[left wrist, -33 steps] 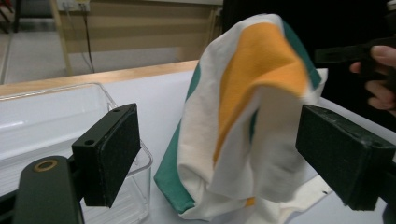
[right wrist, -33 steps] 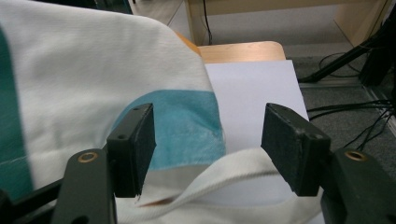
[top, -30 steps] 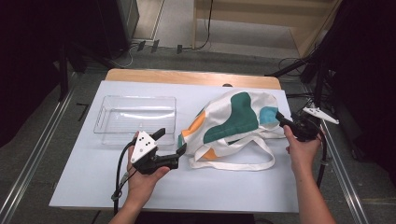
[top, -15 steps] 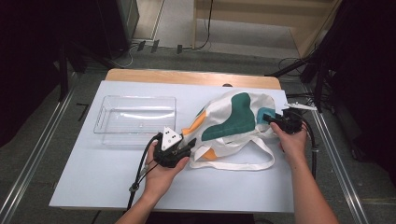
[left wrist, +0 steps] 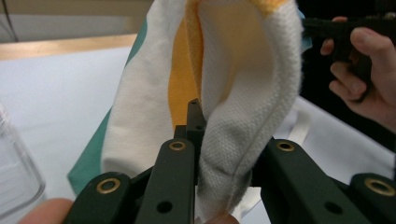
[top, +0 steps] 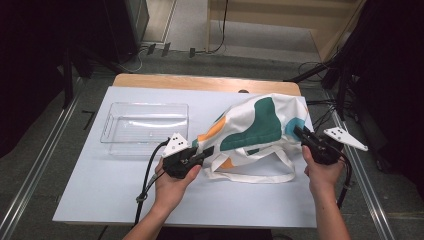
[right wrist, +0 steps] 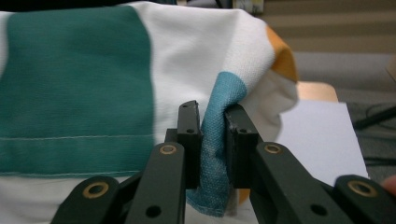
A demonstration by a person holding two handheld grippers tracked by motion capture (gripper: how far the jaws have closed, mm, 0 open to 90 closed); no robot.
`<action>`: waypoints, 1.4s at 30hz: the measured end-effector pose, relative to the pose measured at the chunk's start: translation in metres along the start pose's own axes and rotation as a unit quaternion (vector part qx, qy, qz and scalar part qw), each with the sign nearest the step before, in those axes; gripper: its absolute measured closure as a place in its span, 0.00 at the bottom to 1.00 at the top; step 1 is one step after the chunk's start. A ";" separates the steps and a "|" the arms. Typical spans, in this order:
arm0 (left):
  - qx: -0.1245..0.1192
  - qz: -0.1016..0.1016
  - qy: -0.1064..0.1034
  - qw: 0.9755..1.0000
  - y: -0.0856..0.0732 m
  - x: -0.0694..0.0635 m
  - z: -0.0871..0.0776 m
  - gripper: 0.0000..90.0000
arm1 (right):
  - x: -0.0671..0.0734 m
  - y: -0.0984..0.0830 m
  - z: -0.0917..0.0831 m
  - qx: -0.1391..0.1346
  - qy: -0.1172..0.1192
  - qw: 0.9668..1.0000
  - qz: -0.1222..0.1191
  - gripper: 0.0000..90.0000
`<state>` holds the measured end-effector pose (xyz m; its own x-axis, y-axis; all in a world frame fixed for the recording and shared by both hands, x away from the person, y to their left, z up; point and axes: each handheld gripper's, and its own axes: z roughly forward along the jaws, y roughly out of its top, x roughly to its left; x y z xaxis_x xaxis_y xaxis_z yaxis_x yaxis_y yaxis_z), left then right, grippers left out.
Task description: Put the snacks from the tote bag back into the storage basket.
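In the high view, a cloth bag point(top: 255, 131) with green, orange and blue patches lies on the right half of the white counter point(top: 100, 190), partly lifted at both ends. The left tongs point(top: 204, 154) grip its left edge, and the right tongs point(top: 299, 132) grip its right edge. A white strap of the bag rests on the counter between the two hands. To the left of the bag stands a clear plastic tray point(top: 145, 127); I see nothing inside it, and it does not touch the bag.

In the left gripper view, the left tongs point(left wrist: 224, 140) have just been closing, and a fold of the white and orange cloth point(left wrist: 243, 93) is now pressed between the jaws. The rim of the tray point(left wrist: 18, 172) is at the left edge. Farther off, the other hand point(left wrist: 364, 79) holds its black tool.

In the right gripper view, the right tongs point(right wrist: 212, 135) have also just been closing, and they clamp a blue fold of the bag point(right wrist: 217, 140). The green and white cloth rises behind them.
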<state>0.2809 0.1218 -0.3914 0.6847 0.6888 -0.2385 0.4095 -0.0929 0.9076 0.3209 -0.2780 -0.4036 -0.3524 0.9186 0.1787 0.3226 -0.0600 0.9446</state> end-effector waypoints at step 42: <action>0.061 -0.017 0.065 0.996 -0.013 0.022 0.023 0.85 | -0.001 -0.067 -0.014 0.076 -0.010 0.996 0.043 0.96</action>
<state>0.3039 0.1217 -0.4163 0.5888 0.7797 -0.2133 0.5067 -0.1504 0.8489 0.2869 -0.2808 -0.4635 -0.3004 0.9206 0.2494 0.4811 -0.0795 0.8730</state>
